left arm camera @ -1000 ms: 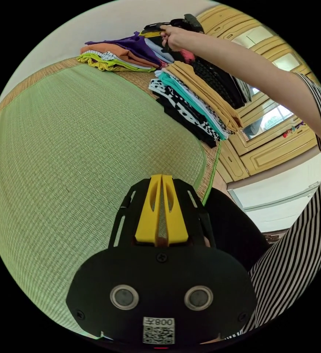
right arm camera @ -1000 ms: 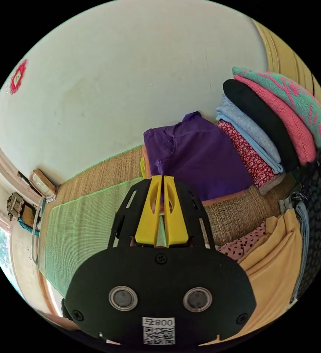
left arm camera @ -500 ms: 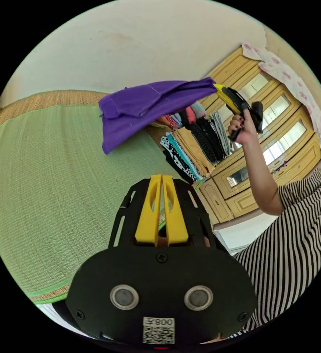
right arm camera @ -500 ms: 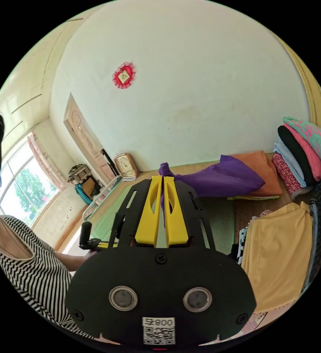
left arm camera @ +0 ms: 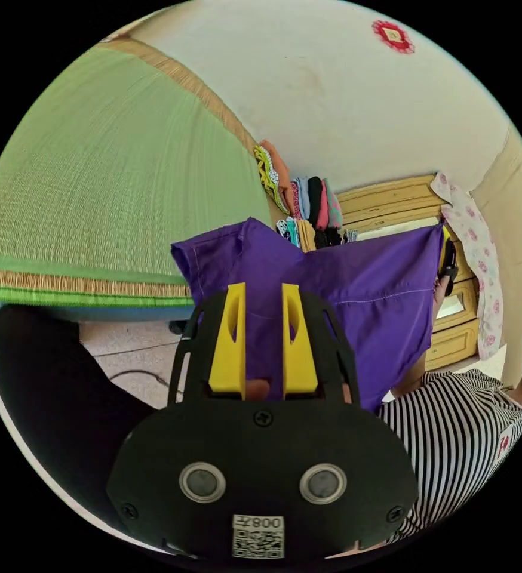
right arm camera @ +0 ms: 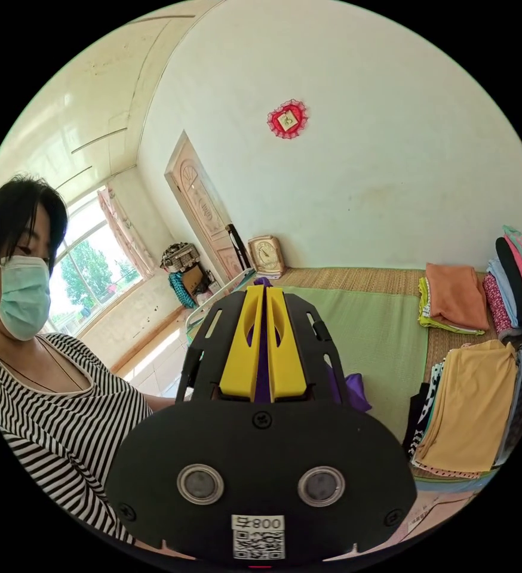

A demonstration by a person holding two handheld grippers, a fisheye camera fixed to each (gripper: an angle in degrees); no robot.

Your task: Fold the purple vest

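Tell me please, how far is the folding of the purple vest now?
Done: the purple vest is off the piles and hangs in the air. In hand: the right gripper is shut on its cloth; the left gripper is open before it. Left: spreading it on the green mat and every fold.

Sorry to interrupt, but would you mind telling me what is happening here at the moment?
A person in a striped top is holding a purple vest up in the air with a pair of tongs in each hand. The right tongs are clamped on one edge of the vest. The left tongs are open, with the purple cloth between their jaws. Folded clothes are stacked along the edge of the green mat. No fold has been made yet.
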